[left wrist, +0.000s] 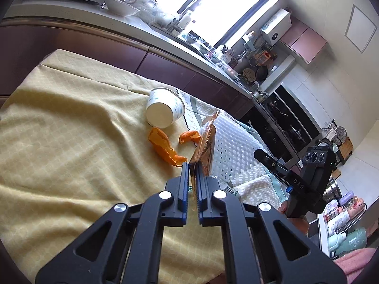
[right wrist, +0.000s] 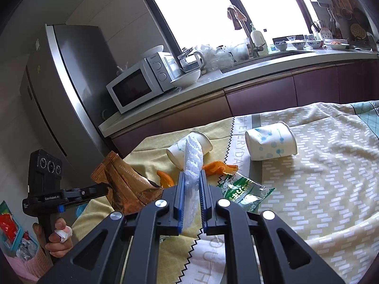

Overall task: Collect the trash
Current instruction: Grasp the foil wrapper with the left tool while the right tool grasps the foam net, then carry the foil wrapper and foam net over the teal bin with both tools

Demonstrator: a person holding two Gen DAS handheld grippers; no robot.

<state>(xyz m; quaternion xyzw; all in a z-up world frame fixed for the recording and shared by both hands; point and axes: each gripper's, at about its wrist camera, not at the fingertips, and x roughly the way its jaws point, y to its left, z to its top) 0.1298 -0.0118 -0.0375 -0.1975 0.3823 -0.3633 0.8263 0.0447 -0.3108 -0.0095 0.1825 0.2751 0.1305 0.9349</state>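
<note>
Cup point(right wrist: 271, 144) right of peel point(right wrist: 219, 166)

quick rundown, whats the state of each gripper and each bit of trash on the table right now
left gripper: shut on brown wrapper, lifted off the cloth
right gripper: shut on white foam net, held up
near paper cup: tipped on its side
far paper cup: tipped on its side
orange peels: loose on the cloth
green wrapper: lying flat on the cloth

Blown-out window point(right wrist: 213, 7) backlight, soft daylight; sharp centre, strong fisheye bending, dark vignetted corners
</note>
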